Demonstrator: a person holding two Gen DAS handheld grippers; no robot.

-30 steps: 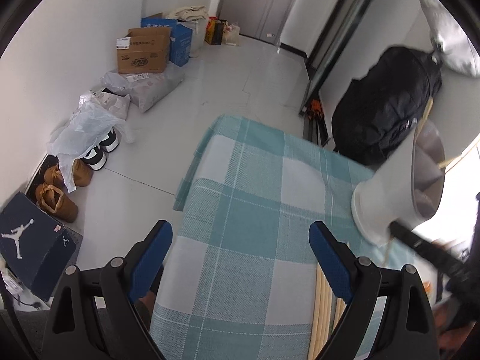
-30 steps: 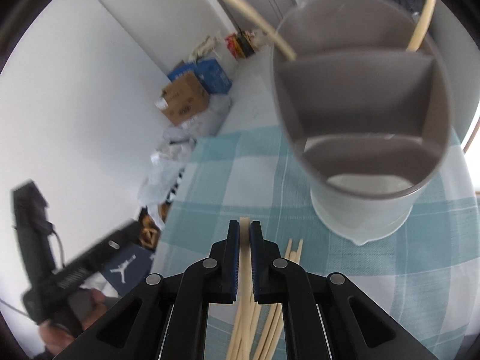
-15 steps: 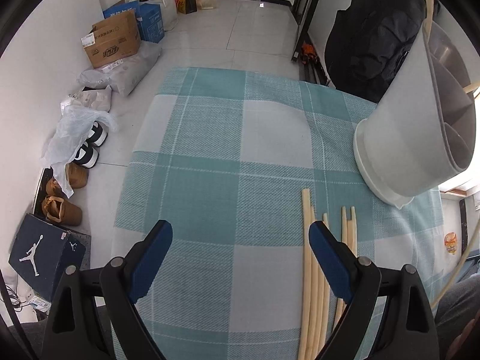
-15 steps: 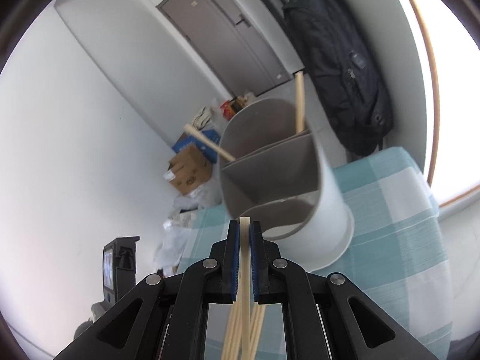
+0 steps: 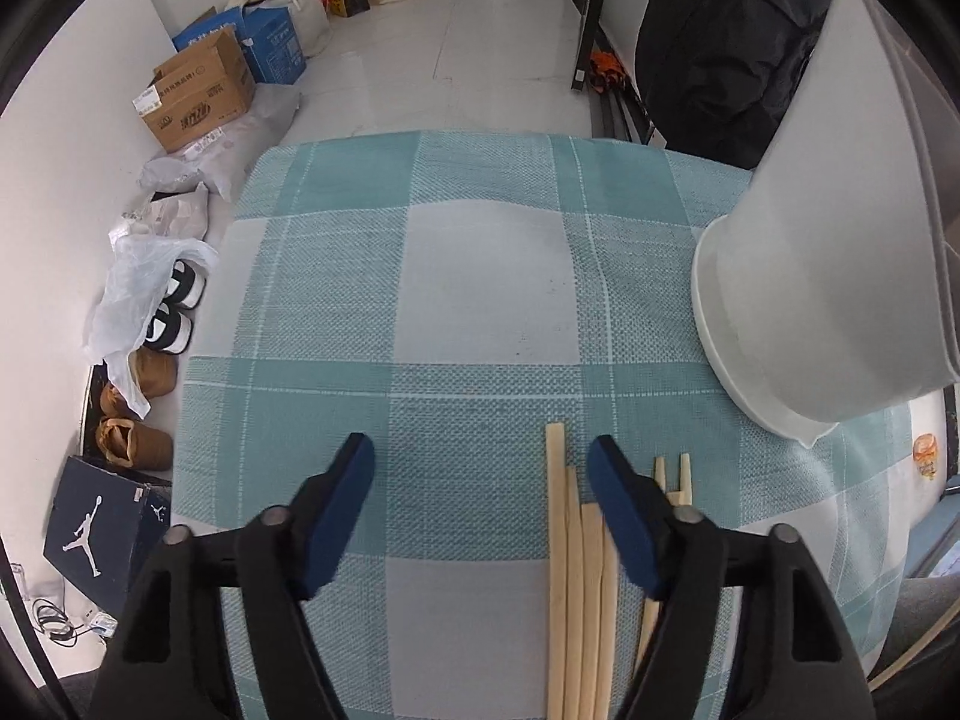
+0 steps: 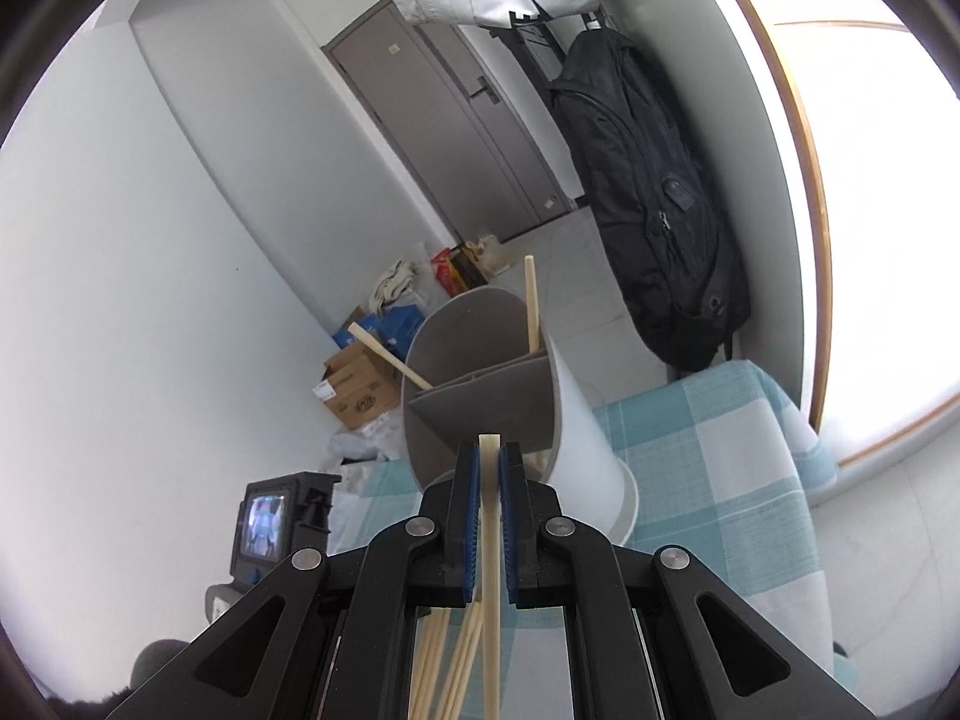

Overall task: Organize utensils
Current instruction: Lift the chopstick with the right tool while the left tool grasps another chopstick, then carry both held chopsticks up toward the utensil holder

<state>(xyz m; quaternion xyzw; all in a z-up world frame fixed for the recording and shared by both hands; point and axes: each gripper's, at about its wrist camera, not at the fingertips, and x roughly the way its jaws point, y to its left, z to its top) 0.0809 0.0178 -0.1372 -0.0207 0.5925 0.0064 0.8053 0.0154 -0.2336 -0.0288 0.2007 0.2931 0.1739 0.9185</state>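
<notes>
While my right gripper [image 6: 487, 516] pinches one chopstick [image 6: 489, 564], I aim its tip into the holder [image 6: 480, 396]; my left gripper [image 5: 480, 480], closing on nothing, must straddle one loose stick [image 5: 557, 540]

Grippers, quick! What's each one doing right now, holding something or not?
Left gripper: jaws closing, nothing pinched yet, one pad beside the loose chopsticks on the cloth.
Right gripper: shut on a chopstick.
</notes>
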